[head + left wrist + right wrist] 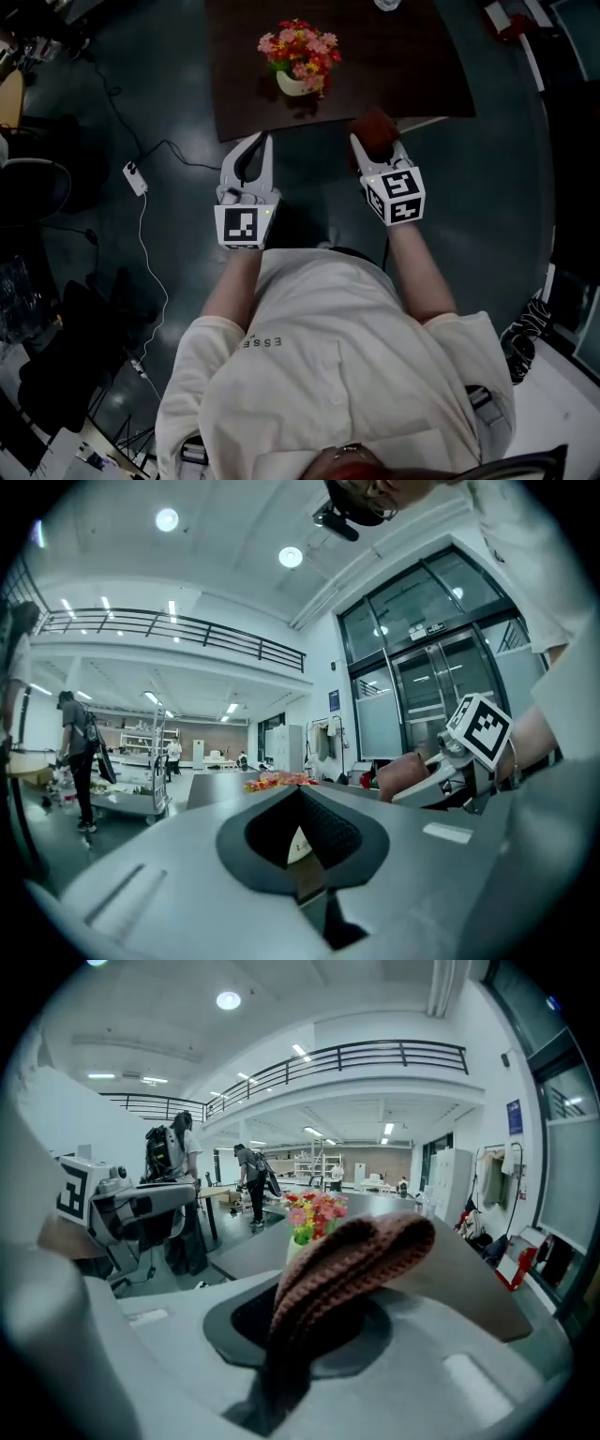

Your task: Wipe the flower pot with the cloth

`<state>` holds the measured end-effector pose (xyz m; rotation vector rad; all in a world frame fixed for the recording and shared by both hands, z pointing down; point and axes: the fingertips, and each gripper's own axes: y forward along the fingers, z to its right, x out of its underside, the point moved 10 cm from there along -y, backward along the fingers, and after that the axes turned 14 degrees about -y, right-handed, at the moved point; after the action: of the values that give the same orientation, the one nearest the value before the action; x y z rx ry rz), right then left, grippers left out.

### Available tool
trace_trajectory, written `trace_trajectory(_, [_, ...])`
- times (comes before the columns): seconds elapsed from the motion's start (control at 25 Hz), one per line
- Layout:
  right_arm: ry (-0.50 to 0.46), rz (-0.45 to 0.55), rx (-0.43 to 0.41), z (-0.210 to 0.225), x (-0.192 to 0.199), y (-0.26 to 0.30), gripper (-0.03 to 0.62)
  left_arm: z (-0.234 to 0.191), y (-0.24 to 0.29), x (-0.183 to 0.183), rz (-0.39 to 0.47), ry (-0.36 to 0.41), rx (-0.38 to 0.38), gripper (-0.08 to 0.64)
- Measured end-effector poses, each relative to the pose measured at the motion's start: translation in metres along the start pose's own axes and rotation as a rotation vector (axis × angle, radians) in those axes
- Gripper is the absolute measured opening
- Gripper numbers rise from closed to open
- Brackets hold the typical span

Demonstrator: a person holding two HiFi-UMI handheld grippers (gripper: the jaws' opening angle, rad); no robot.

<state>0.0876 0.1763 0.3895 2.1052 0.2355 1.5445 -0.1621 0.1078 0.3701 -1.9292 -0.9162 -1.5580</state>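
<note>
The right gripper (pixel 378 143) is pinching a brown knitted cloth (pixel 356 1251), apparently folded over, its long axis running forward out of the jaws toward the flower pot (pixel 292 84). The pot is standing upright on the dark table (pixel 412 84), flowers pointing up. The left gripper (pixel 253 141) is holding its jaws pressed together, empty.

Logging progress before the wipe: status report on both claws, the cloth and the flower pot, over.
Left claw shut, empty. Right claw shut on the cloth. Flower pot upright on the table, not yet touched. Nothing in between.
</note>
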Motion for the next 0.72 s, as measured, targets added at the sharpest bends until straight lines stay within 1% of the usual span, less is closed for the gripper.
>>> trace_trajectory(0.08, [-0.023, 0.018, -0.035, -0.006, 0.005, -0.017, 0.048, 0.022, -0.014, -0.001, -0.017, -0.052, -0.013, 0.011])
trace_trajectory(0.16, [-0.045, 0.053, -0.075, -0.012, 0.006, -0.034, 0.048, 0.046, -0.028, -0.006, -0.016, -0.077, -0.02, 0.01])
trace_trajectory(0.28, [-0.083, 0.106, -0.103, -0.02, 0.01, -0.063, 0.048, 0.081, -0.051, -0.01, 0.004, -0.036, -0.025, 0.011])
trace_trajectory(0.36, [-0.093, 0.128, -0.107, -0.026, 0.017, -0.084, 0.048, 0.1, -0.067, -0.008, 0.007, 0.004, -0.044, 0.011])
trace_trajectory(0.44, [-0.095, 0.14, -0.113, -0.033, 0.026, -0.103, 0.048, 0.114, -0.083, -0.005, 0.003, 0.025, -0.065, 0.01])
trace_trajectory(0.52, [-0.091, 0.143, -0.122, -0.04, 0.036, -0.119, 0.047, 0.125, -0.096, -0.004, 0.006, 0.026, -0.072, 0.011])
trace_trajectory(0.6, [-0.082, 0.142, -0.126, -0.046, 0.043, -0.132, 0.046, 0.133, -0.106, -0.003, 0.016, 0.021, -0.062, 0.01])
trace_trajectory(0.72, [-0.076, 0.144, -0.122, -0.053, 0.048, -0.147, 0.046, 0.137, -0.115, -0.006, 0.011, 0.011, -0.052, 0.011])
